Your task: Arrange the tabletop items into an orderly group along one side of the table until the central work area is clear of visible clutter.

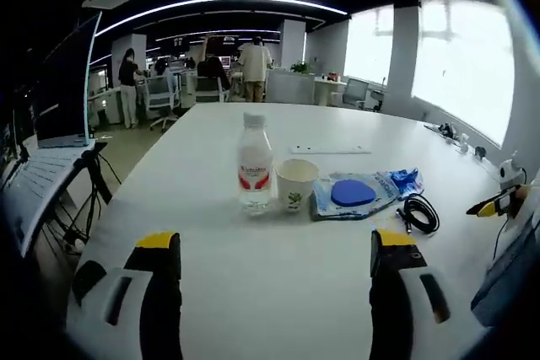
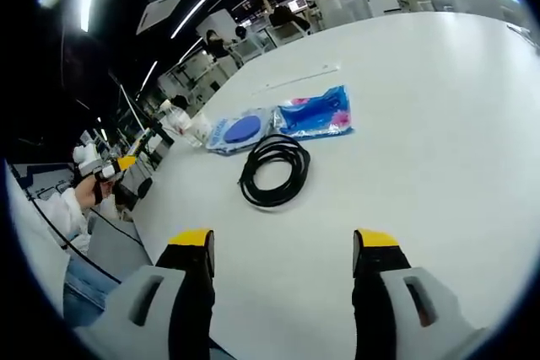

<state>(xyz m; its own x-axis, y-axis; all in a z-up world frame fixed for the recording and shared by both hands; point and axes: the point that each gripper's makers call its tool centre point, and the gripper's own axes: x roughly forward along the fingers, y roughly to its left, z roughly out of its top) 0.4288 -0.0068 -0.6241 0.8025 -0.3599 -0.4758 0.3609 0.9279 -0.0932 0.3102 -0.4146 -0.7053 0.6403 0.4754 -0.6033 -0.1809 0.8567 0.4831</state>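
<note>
Tabletop items are sitting in a loose cluster on the white table (image 1: 253, 292), and the water bottle (image 1: 254, 163) is serving as the landmark. Just right of the bottle, nearly touching it, a paper cup (image 1: 296, 183) is standing upright. Right of the cup, a clear packet holding a blue round pad (image 1: 352, 192) is lying flat, with a blue wrapper (image 1: 407, 180) at its far end. A coiled black cable (image 1: 420, 212) is lying nearer the camera than the packet, farthest from the bottle. Beyond the bottle, a thin white strip (image 1: 329, 149) is lying flat.

The left gripper (image 1: 274, 250) is hovering short of the bottle, jaws wide apart and holding nothing. The right gripper (image 2: 283, 246) is facing the cable (image 2: 274, 170), jaws likewise spread and empty, with the packet (image 2: 240, 131) and wrapper (image 2: 316, 111) just past the coil.
</note>
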